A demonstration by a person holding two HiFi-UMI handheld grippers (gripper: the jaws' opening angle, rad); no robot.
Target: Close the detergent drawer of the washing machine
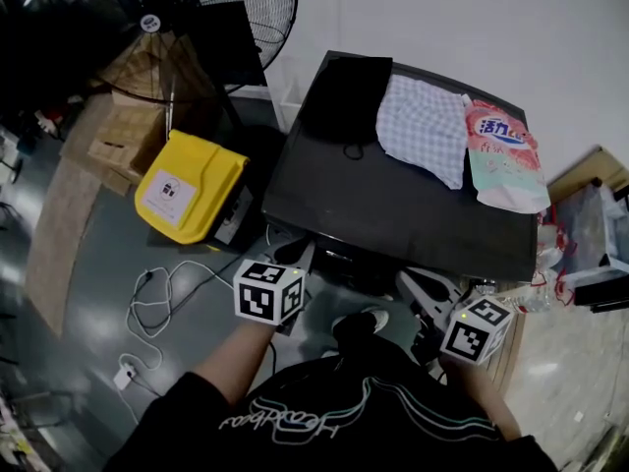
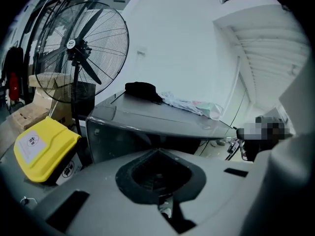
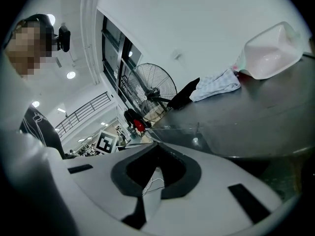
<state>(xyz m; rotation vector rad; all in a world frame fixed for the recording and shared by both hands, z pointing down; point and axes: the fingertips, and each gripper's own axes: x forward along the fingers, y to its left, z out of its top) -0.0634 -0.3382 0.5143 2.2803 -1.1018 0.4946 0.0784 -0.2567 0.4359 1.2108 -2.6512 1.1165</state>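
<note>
We hold the left gripper (image 1: 295, 256) and right gripper (image 1: 425, 289) low at the washing machine's (image 1: 393, 209) front edge, jaws together on nothing.

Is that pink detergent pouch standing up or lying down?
Lying down: the detergent pouch lies flat atop the washing machine, beside the checked cloth.

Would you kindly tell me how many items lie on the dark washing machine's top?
3: a flat black item back left, a checked white cloth beside it, a pink-and-white detergent pouch far right.
</note>
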